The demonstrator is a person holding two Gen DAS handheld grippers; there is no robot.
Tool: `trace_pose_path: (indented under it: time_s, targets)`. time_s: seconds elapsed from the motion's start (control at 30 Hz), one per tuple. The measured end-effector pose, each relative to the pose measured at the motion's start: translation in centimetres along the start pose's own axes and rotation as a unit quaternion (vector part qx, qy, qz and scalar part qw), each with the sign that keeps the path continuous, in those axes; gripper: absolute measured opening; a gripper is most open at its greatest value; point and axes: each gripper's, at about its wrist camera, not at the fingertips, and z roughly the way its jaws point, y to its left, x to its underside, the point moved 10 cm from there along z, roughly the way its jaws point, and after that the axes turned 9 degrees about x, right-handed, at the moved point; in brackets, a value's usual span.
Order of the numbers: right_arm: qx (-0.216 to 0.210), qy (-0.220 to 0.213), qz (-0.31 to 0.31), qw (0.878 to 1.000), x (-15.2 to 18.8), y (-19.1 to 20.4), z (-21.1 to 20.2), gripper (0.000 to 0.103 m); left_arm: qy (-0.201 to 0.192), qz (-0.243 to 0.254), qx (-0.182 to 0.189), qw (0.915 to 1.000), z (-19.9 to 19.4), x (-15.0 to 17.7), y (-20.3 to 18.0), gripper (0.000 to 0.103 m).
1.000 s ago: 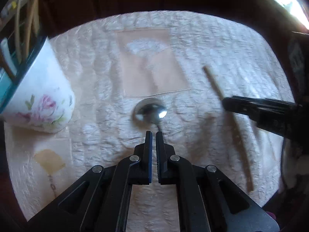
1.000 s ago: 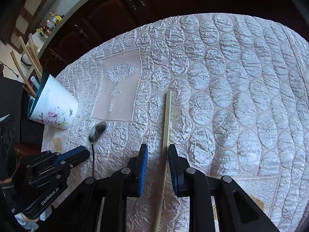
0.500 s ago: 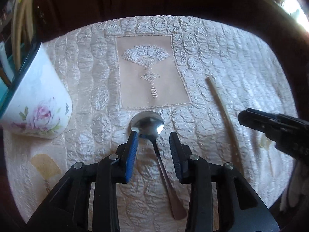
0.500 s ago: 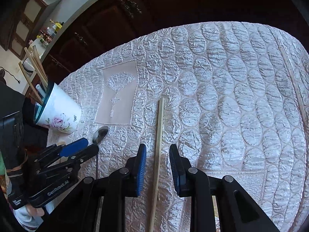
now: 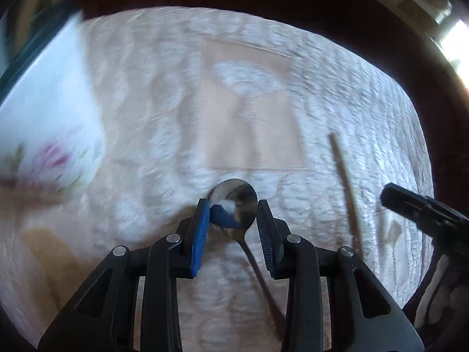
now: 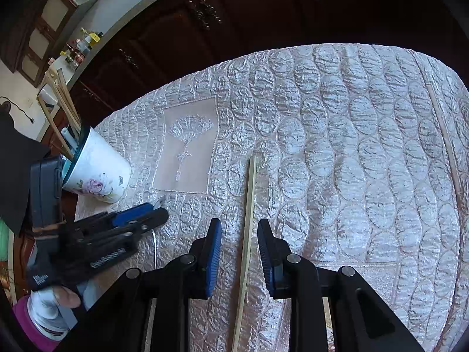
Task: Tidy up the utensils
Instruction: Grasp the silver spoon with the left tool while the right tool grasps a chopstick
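A quilted, silvery-pink tablecloth (image 6: pixel 337 135) covers the table, with a plain panel embroidered with a fan motif (image 6: pixel 187 149) sewn into it. Dark wooden cabinets (image 6: pixel 234 14) stand behind the table. Near the cloth's left edge in the right wrist view sits a white cup printed with roses (image 6: pixel 99 173), with wooden sticks and a white utensil standing inside it; in the left wrist view the cup (image 5: pixel 49 111) is blurred.

The left gripper (image 5: pixel 233 205) points steeply down at a metal spoon (image 5: pixel 234 202) lying on the cloth below the panel. Its jaws are closing, the spoon's bowl sits between the blue pads, and whether the pads touch it yet cannot be told. The spoon's handle runs back under the gripper.

The right gripper (image 6: pixel 239 226) hovers over a wooden chopstick (image 6: pixel 249 217) lying lengthwise on the cloth, its jaws parted to either side of the stick and clear of it. A second chopstick (image 6: pixel 442 135) lies well apart, near the cloth's right edge.
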Motion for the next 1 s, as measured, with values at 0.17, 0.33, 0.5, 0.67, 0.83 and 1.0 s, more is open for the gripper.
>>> trace_pose_path:
  time_s: [0.17,0.33,0.5,0.67,0.83,1.0]
  targets:
    - [-0.005,0.004,-0.008,1.0,0.1,1.0,0.3,0.024,-0.002,-0.044,0.049,0.9978,-1.6,1.7,1.0,0.031]
    - [-0.009,0.01,-0.027,1.0,0.7,2.5,0.5,0.026,-0.008,-0.068,0.065,0.9955,-2.3,3.4,2.3,0.031]
    - [-0.005,0.011,-0.031,0.999,0.9,2.6,0.7,0.027,-0.007,-0.065,0.039,0.9971,-3.7,4.3,3.4,0.031]
    - [-0.006,0.009,-0.037,0.999,1.0,2.8,0.8,0.028,-0.007,-0.024,0.0,0.9997,-4.0,4.1,3.2,0.032]
    - [0.0,0.016,-0.04,0.999,1.0,2.3,1.7,0.028,-0.019,0.013,-0.047,0.9986,-4.7,3.0,4.2,0.033]
    - [0.012,0.025,-0.04,0.999,-0.3,1.1,3.1,0.027,0.002,0.034,-0.058,0.9977,-3.4,2.4,5.2,0.033]
